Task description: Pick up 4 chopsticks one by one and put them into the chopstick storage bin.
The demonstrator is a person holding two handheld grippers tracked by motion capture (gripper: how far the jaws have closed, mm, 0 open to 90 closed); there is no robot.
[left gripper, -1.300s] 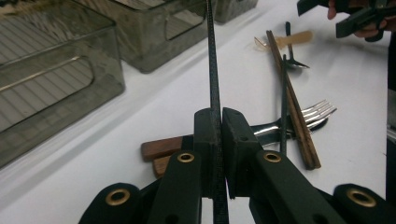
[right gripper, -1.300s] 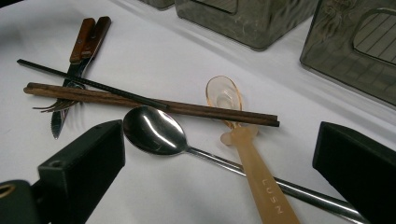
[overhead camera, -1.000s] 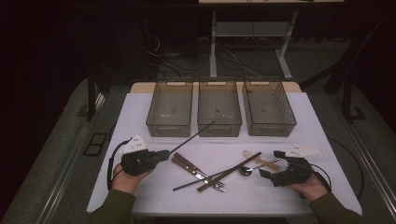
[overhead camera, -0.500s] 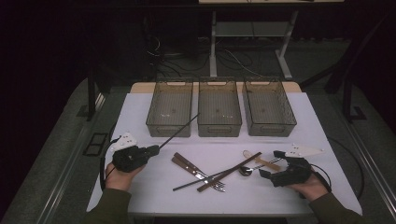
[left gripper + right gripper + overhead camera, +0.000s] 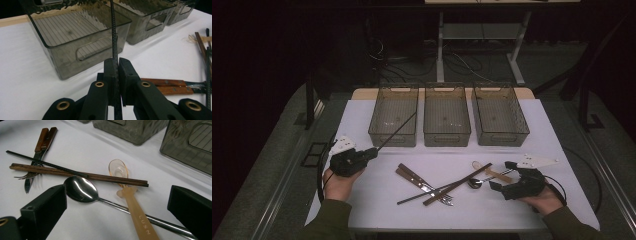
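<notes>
My left gripper [image 5: 373, 151] is shut on a thin black chopstick [image 5: 397, 131], which slants up and away, with its far tip over the left bin [image 5: 383, 107]. In the left gripper view the chopstick [image 5: 113, 37] runs straight up from between the closed pads [image 5: 125, 77] across that bin's front wall [image 5: 82, 50]. My right gripper [image 5: 501, 175] rests at the table's front right, open, with nothing held. In the right gripper view its jaws [image 5: 118, 197] stand wide around a metal spoon [image 5: 80, 188] and a translucent plastic spoon [image 5: 118, 171].
Three smoky bins stand in a row, with the middle bin [image 5: 447, 131] and right bin [image 5: 512, 131] beside the left one. A brown chopstick [image 5: 457, 185], another black chopstick [image 5: 422, 194] and a wooden-handled knife and fork [image 5: 412, 177] lie crossed at the front centre.
My left hand has carried the black chopstick leftward and slightly away, so its tip has swung from near the middle bin to over the left bin. The right gripper has stayed put.
</notes>
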